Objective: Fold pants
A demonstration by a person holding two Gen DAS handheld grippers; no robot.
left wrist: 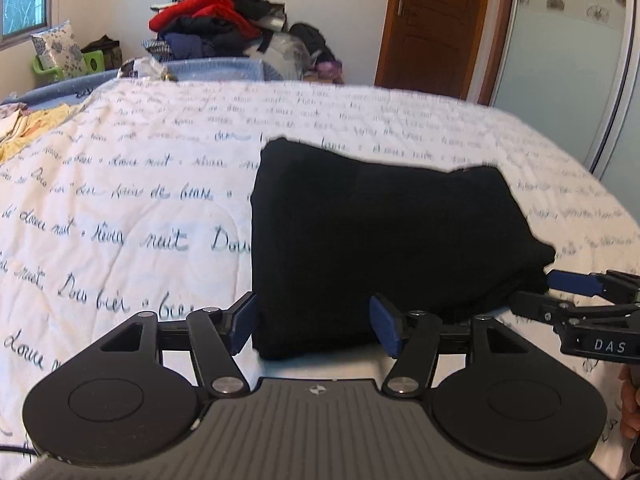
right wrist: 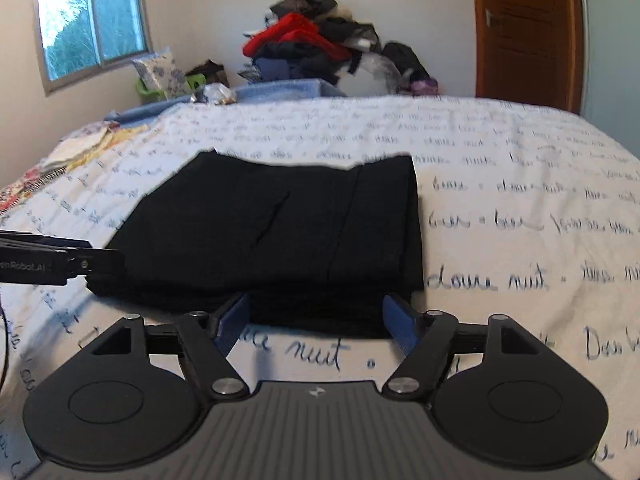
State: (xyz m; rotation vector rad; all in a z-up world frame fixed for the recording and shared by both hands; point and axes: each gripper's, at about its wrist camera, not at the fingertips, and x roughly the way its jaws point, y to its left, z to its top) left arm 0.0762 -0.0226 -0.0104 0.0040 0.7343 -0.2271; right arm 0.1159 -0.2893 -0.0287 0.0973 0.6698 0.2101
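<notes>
Black pants (left wrist: 380, 240) lie folded into a thick rectangle on the white bed cover (left wrist: 120, 200). My left gripper (left wrist: 314, 324) is open at the bundle's near left corner; the cloth's edge lies between its blue pads without being pinched. In the right wrist view the pants (right wrist: 280, 232) fill the middle, and my right gripper (right wrist: 316, 322) is open astride their near right edge. From the left wrist view, the right gripper (left wrist: 536, 289) reaches in sideways at the bundle's right corner. The left gripper (right wrist: 108, 260) likewise shows at the pants' left corner.
The bed cover (right wrist: 520, 240) carries handwritten script. A heap of clothes (left wrist: 212, 24) is piled behind the bed. A wooden door (left wrist: 436, 20) and a frosted sliding panel (left wrist: 560, 60) stand at the right. Yellow cloth (left wrist: 36, 124) lies at the bed's far left. A window (right wrist: 92, 20) is on the left wall.
</notes>
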